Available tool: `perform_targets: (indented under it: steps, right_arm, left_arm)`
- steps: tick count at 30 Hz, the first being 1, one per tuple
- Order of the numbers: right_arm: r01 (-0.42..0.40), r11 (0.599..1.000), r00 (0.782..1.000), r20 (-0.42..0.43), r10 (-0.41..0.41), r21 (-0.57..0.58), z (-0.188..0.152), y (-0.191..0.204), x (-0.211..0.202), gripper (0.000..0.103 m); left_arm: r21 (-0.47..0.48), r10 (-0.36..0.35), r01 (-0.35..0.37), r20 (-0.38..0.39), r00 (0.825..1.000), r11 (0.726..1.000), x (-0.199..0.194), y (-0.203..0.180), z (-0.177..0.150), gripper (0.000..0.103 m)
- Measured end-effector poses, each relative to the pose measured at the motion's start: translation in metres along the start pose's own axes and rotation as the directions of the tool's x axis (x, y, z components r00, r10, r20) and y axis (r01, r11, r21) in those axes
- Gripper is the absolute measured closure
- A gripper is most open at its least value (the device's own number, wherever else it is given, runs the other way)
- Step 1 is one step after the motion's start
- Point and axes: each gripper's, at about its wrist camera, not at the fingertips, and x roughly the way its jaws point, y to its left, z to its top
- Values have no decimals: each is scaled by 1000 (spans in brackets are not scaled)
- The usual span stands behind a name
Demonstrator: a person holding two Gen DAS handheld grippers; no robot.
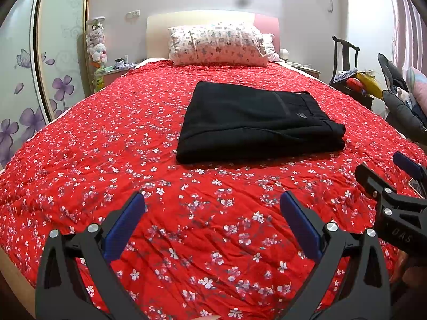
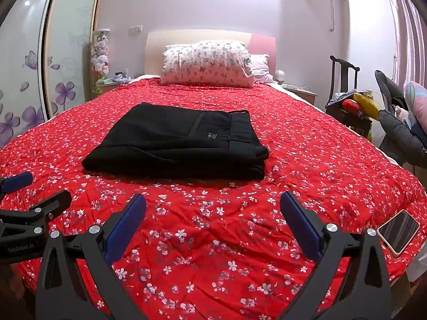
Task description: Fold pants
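Black pants (image 1: 256, 122) lie folded into a flat rectangular stack on the red flowered bedspread (image 1: 106, 146), waistband to the right; they also show in the right wrist view (image 2: 176, 144). My left gripper (image 1: 212, 213) is open and empty, held above the bedspread near the bed's foot, well short of the pants. My right gripper (image 2: 213, 213) is open and empty too, at a similar distance from the pants. The right gripper shows at the right edge of the left wrist view (image 1: 387, 184), and the left gripper at the left edge of the right wrist view (image 2: 32, 197).
A phone (image 2: 399, 232) lies on the bedspread at the near right corner. A patterned pillow (image 1: 218, 44) leans on the headboard. A chair piled with clothes and toys (image 1: 357, 82) stands right of the bed. A sliding wardrobe with purple flowers (image 1: 29, 88) is on the left.
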Motion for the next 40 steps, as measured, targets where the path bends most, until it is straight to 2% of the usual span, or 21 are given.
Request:
perform_targets:
  steps: [20, 29, 40]
  right_arm:
    - [0, 1000, 1000, -2, 0, 0, 0, 1, 0, 1]
    - [0, 1000, 1000, -5, 0, 0, 0, 4, -2, 1]
    - [3, 1000, 1000, -8, -3, 4, 1, 7, -3, 1]
  left_arm:
    - [3, 2, -2, 1, 1000, 1000, 0, 1, 0, 2]
    - [6, 50, -50, 8, 999, 999, 0, 4, 1, 2]
    - [15, 46, -46, -3, 999, 999, 2, 5, 3, 2]
